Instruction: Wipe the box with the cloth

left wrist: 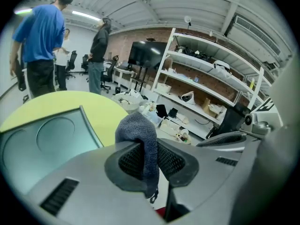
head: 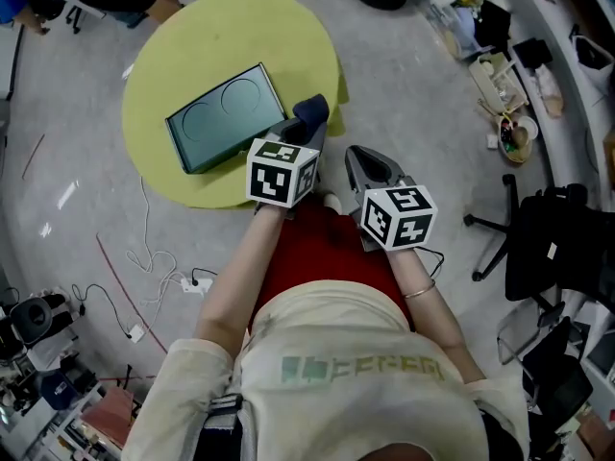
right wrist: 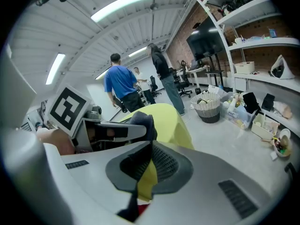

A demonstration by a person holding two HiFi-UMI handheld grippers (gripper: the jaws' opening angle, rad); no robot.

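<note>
Cloth and box – yellow round tabletop (head: 231, 27)
Dark cloth (head: 312, 111) is clamped in left claw (head: 306, 128) at the tabletop's near edge, just beside the teal box (head: 226, 116); right claw (head: 370, 161) is drawn narrow, nothing held – kept off the tabletop.

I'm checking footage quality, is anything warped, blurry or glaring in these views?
Head view: evenly lit, sharp, box without harsh glare. Left gripper view: heavy fisheye, black corners, cloth crisp. Right gripper view: same fisheye, ceiling light blown out.

We see the dark blue cloth (head: 313, 112) at the tips of our left tongs (head: 304, 129), just beside the teal rectangular box (head: 223, 118) on the round yellow-green surface (head: 183, 46).
</note>
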